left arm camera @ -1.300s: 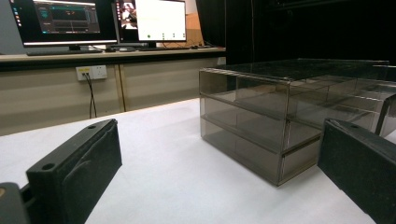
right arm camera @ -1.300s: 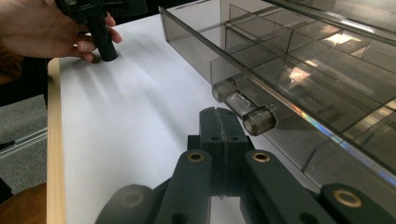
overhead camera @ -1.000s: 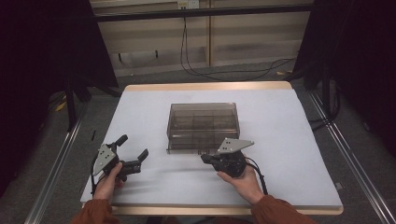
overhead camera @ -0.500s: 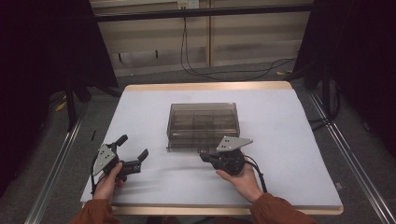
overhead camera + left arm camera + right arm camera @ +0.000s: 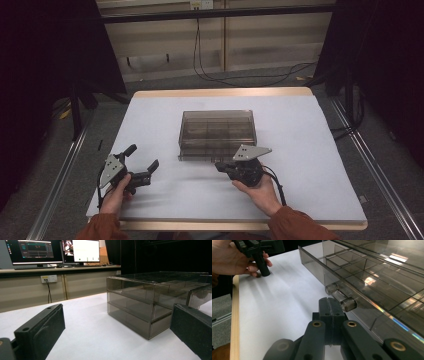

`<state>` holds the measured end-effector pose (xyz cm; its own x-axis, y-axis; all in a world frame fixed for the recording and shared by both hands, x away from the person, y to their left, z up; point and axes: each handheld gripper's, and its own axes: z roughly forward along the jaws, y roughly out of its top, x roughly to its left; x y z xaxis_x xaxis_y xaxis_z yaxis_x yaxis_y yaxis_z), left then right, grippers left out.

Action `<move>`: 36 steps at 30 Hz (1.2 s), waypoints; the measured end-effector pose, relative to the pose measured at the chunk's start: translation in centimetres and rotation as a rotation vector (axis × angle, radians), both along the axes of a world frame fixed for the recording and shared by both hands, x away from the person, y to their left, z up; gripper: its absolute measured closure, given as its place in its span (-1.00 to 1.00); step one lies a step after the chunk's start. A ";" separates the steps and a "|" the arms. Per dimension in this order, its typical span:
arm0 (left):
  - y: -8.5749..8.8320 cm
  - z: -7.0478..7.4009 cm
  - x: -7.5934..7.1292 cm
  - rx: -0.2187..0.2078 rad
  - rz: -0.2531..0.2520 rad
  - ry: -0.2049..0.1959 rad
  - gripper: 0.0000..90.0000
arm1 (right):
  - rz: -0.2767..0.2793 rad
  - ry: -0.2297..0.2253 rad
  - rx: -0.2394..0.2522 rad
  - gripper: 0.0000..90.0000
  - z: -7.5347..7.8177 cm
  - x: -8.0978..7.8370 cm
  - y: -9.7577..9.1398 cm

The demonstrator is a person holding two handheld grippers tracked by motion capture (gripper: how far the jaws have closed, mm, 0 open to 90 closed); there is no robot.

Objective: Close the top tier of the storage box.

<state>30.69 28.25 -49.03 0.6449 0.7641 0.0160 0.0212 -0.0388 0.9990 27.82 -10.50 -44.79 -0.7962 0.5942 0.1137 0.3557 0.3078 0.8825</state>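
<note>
A smoky clear drawer box (image 5: 217, 131) stands mid-table, with its drawer fronts towards me. My right gripper (image 5: 220, 167) lies just in front of its lower front edge, held in a hand. In the right gripper view its jaws (image 5: 330, 305) are pressed together with nothing between them, the tips right beside the drawer's clear handle (image 5: 344, 302). My left gripper (image 5: 142, 157) rests on the table at the near left, open. In the left gripper view its jaws (image 5: 117, 315) stand wide apart around bare table, and the box (image 5: 150, 302) sits ahead to the right.
A white table (image 5: 310, 150) with a wooden edge (image 5: 220, 92) carries everything. Dark curtains and stands flank it, and rails run along both sides on the floor. Monitors (image 5: 55, 250) sit on a bench beyond the far edge. The other hand with the left gripper (image 5: 259, 255) shows in the right gripper view.
</note>
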 end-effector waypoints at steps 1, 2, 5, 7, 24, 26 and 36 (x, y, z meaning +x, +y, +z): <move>0.0 0.0 0.0 0.004 0.000 0.000 -1.00 | -0.001 0.002 0.001 1.00 0.0 0.0 0.0; 0.0 0.0 0.0 0.003 -0.001 0.000 -1.00 | -0.002 0.002 0.000 1.00 0.0 0.0 0.0; 0.0 0.0 0.0 0.003 0.000 0.000 -1.00 | -0.004 -0.002 -0.001 1.00 0.0 0.1 0.0; 0.0 0.0 0.0 0.004 -0.001 0.000 -1.00 | -0.005 0.001 -0.002 1.00 0.0 0.2 0.0; 0.0 0.0 0.0 0.003 -0.001 0.000 -1.00 | -0.011 -0.004 -0.008 1.00 -0.1 0.4 -0.2; 0.0 0.0 0.0 0.003 -0.001 0.000 -1.00 | -0.013 -0.003 -0.006 1.00 -0.1 0.4 -0.2; 0.0 0.0 0.0 0.003 -0.001 0.000 -1.00 | -0.023 0.005 -0.001 1.00 -0.2 0.8 -0.3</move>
